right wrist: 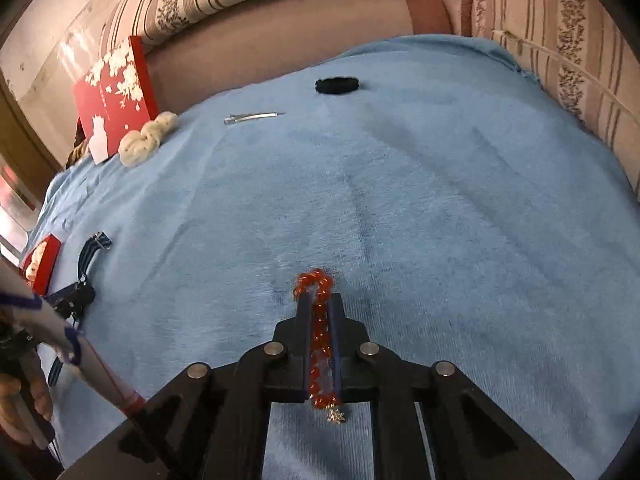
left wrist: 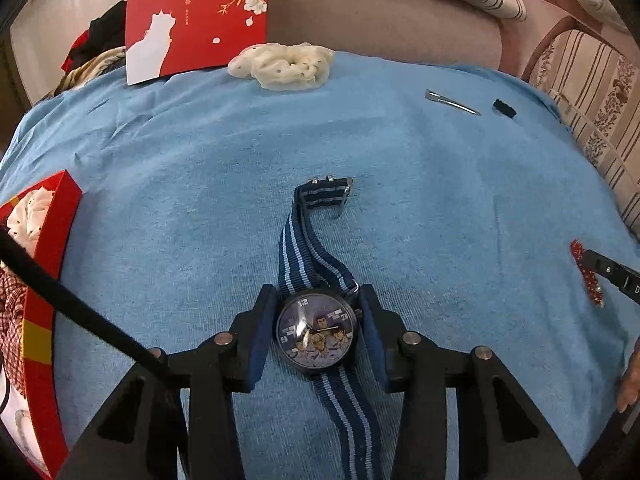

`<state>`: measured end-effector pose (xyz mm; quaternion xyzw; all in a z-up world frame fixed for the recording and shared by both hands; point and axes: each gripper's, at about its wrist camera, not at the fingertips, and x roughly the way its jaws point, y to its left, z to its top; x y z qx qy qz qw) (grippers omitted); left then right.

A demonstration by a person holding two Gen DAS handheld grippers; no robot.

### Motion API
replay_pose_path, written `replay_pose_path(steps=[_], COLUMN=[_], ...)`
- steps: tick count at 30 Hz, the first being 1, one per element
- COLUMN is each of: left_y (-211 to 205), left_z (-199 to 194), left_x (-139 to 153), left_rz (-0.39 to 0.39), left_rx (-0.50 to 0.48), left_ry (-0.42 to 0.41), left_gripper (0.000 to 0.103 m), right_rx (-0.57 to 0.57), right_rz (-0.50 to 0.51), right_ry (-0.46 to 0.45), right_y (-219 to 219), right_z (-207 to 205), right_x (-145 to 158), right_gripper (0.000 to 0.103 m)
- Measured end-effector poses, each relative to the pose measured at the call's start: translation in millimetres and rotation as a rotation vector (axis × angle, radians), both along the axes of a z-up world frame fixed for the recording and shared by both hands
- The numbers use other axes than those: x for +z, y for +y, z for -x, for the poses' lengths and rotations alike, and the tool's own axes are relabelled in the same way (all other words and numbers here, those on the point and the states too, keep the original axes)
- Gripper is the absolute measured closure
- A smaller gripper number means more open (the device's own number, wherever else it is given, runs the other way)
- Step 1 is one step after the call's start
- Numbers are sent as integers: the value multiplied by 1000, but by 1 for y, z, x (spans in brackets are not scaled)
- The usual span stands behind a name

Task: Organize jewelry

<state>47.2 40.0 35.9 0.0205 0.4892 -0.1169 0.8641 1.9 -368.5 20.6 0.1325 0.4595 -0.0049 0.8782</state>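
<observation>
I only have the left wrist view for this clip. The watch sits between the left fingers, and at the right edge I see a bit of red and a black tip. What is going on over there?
Observer: That is the right gripper, shut on a red bead bracelet.
Operator: Is the whole bracelet between the fingers?
Observer: No. A loop of beads pokes out past the fingertips, and a small gold charm hangs at the back end.
Operator: That small black thing beside the metal hair clip, what is it?
Observer: From the right wrist view the black thing looks like a flat round piece with a wavy edge, lying on the blue cloth beyond the hair clip.
</observation>
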Motion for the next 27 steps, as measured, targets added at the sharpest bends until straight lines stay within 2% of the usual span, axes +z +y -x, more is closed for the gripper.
replay_pose_path(steps=[4, 8, 15, 21, 24, 27], left_y=[8, 21, 69, 138, 177, 220], left_z=[16, 42, 80, 105, 110, 110], left_x=[15, 45, 91, 123, 125, 118], left_rz=[36, 51, 68, -6, -42, -38], left_rx=[21, 39, 131, 280, 384, 487], left_ry=[-9, -57, -137, -217, -224, -212], left_gripper=[63, 63, 63, 63, 63, 63], right_rx=[-6, 7, 76, 198, 273, 345], right_rz=[-16, 1, 7, 4, 4, -2], right_ry=[-57, -125, -219, -260, -271, -273], right_y=[5, 15, 52, 111, 150, 190], right_z=[18, 33, 49, 51, 48, 45], right_x=[24, 58, 104, 129, 135, 139], right_gripper=[95, 95, 95, 95, 95, 95])
